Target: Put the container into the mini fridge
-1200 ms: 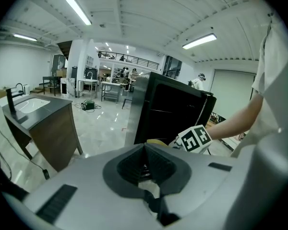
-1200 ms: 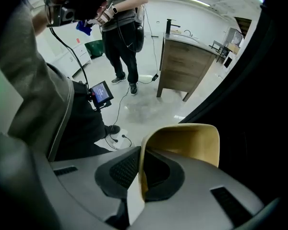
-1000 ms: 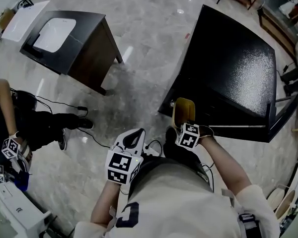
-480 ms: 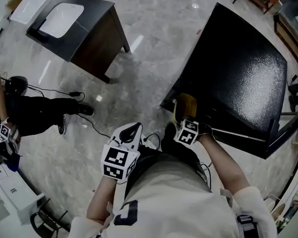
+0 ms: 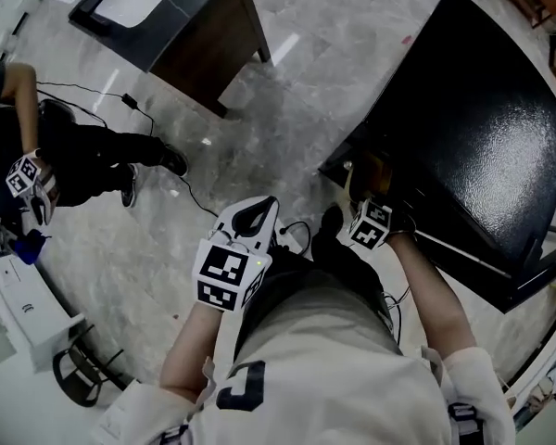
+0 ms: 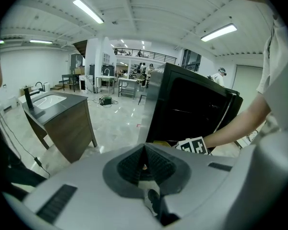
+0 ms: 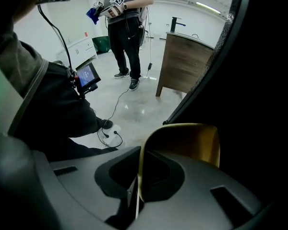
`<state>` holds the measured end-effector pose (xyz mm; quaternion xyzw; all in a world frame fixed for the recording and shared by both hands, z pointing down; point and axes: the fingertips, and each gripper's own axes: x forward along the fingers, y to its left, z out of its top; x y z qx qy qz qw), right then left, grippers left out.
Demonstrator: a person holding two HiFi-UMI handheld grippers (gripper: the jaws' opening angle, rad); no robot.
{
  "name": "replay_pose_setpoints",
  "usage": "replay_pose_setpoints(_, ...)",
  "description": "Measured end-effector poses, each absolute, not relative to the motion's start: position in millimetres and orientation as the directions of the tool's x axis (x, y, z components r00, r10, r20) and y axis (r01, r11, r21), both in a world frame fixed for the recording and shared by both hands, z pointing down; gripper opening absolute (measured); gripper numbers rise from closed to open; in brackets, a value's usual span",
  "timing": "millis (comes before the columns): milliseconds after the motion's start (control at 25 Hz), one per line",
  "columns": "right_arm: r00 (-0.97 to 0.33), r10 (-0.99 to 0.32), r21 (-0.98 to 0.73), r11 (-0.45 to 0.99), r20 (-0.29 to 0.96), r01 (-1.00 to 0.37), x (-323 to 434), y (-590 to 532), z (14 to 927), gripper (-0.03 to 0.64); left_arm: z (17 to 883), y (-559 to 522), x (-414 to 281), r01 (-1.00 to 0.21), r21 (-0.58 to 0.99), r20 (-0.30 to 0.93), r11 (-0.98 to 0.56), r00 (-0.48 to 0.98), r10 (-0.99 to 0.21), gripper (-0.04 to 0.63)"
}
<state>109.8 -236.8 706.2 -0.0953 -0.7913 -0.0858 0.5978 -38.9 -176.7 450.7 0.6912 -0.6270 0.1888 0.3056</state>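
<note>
The yellow container (image 7: 182, 143) is an open cup whose rim sits clamped in my right gripper (image 7: 137, 186), which is shut on it. In the head view the container (image 5: 366, 170) hangs low at the open front of the black mini fridge (image 5: 482, 128), partly in its shadow. The fridge's dark inside (image 7: 264, 104) fills the right of the right gripper view, with the door edge (image 7: 216, 56) slanting across it. My left gripper (image 5: 250, 222) is held near my waist, away from the fridge, its jaws shut with nothing between them (image 6: 144, 164).
A wooden cabinet with a white sink (image 5: 167, 17) stands at the back left. Another person (image 5: 83, 156) stands on the left with grippers in hand. Cables (image 5: 181, 188) trail over the marble floor. A white unit (image 5: 18, 313) is at the lower left.
My right gripper has sunk with the container towards the fridge's front, and the container now looks darker. The left gripper has stayed near my waist. The view has shifted.
</note>
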Motion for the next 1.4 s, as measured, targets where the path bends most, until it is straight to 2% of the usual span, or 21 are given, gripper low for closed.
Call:
replay_pose_setpoints(440,-0.266,0.03,0.045,0.961,0.964,0.273,99,-238,709,0.032,449,-159,-60,-0.984,0.17,0.635,0.058,0.064,-0.77,0.041)
replay_pose_setpoints(760,-0.282,-0.035,0.1,0.971,0.959,0.219,97,-260,711,0.032,452,-163,-51,-0.976,0.213,0.635,0.048,0.101,-0.766,0.041)
replay_pose_setpoints(1400,-0.316,-0.138,0.191,0.972,0.939,0.14,91,-286,725,0.032,460,-154,-57,-0.979,0.199,0.663,0.034,0.109,-0.741,0.041)
